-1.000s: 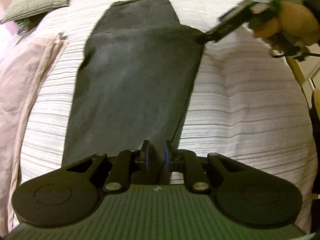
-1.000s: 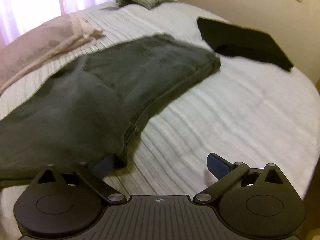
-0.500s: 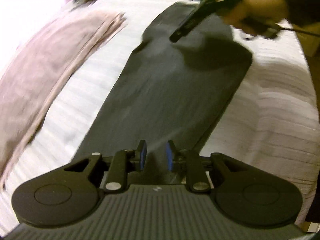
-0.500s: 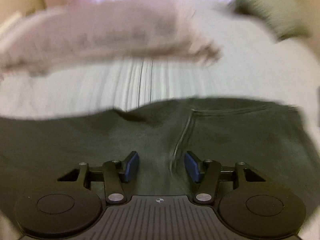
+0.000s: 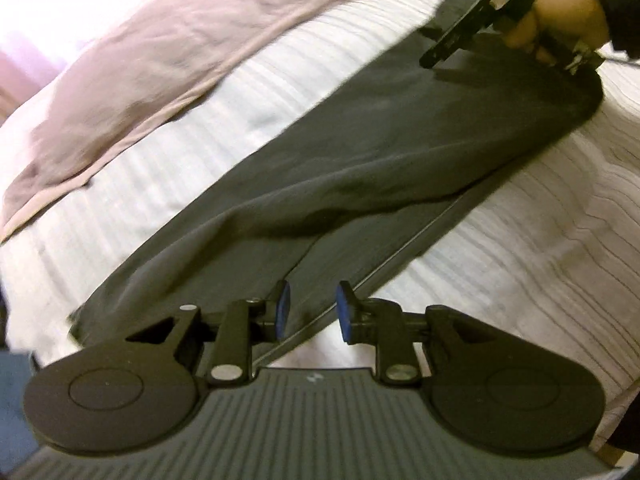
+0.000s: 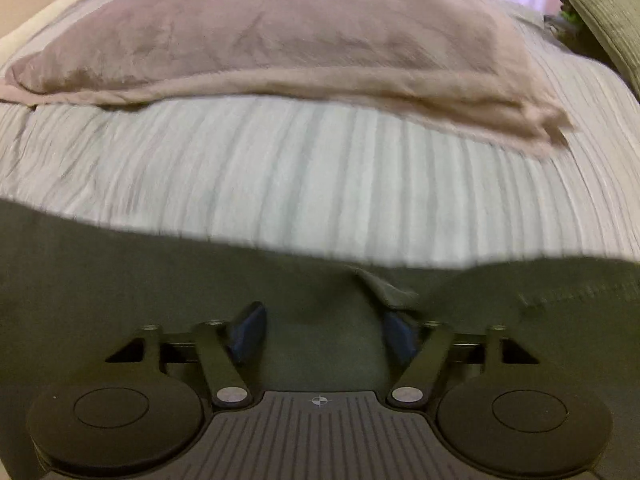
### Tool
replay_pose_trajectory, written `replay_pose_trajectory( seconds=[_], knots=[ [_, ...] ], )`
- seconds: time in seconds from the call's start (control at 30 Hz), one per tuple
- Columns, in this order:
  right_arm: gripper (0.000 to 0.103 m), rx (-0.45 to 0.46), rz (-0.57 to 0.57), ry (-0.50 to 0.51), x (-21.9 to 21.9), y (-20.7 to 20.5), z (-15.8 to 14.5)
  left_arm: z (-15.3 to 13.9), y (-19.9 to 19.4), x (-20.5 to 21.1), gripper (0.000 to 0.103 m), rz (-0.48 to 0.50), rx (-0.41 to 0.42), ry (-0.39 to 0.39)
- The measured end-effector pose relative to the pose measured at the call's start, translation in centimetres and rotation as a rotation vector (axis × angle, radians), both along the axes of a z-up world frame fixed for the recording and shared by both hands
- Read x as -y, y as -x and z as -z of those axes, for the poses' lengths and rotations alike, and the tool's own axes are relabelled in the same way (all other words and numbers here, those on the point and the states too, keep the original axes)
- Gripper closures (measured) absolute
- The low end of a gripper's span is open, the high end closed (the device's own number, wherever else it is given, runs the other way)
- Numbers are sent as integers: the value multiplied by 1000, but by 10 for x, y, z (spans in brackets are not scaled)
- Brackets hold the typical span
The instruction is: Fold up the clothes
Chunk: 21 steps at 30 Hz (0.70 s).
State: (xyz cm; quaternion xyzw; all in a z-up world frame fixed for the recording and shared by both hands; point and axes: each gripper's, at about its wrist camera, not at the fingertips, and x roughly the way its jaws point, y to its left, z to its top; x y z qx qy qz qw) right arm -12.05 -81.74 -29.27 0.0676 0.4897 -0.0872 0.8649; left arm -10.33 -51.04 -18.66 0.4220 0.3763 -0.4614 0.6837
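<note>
left gripper: right up close, pointing down at the near end of the trousers. jaws a bit apart and opening, blue pads either side of a seam but not pinching it

trousers: dark grey, laid out long and flat on the bed, running diagonally from the left gripper up to the far right. top layer is folded over the lower one, with a soft ridge across the middle

right gripper: down at the far end of the trousers, jaws fairly wide and opening. cloth lies between the pads, and a small rumpled flap sits over the right pad. can't tell if that pad touches it, pretty blurry there

hand: holding the right gripper, seen top right from the left camera, dark sleeve behind it

bed: pale striped cover, under everything

blanket: pinkish, folded, lying past the trousers, well apart from them

cushion: grey-green, far right corner
</note>
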Motion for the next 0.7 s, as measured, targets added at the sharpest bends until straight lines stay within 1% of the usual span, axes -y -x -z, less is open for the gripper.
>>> replay_pose_trajectory(
  seconds=[0.07,0.17,0.27,0.33,0.43,0.53,0.6,0.63,0.67,0.7],
  knots=[
    [29,30,5,-8,-11,-7,-7,-2,-7,-19,77,-31,23,6],
    [29,55,-22,-20,-52,3,-20,2,-26,-47,74,-68,59,-8],
    [29,62,-30,-31,-98,20,-28,12,-48,-74,69,-31,119,-28],
    [29,60,-5,-39,-126,35,-30,24,-57,-90,69,70,177,-67],
    [28,38,35,-41,-159,48,-31,39,-65,-111,69,262,242,-104],
    [28,17,89,-39,-185,46,-30,55,-72,-127,71,438,306,-145],
    [28,-2,116,-35,-196,42,-32,65,-77,-138,89,554,349,-173],
    [28,-4,118,-32,-201,37,-33,66,-80,-142,96,588,355,-169],
    [28,0,104,-25,-208,34,-35,64,-84,-147,100,611,354,-156],
    [28,3,91,-18,-215,30,-37,59,-88,-150,102,617,351,-139]
  ],
)
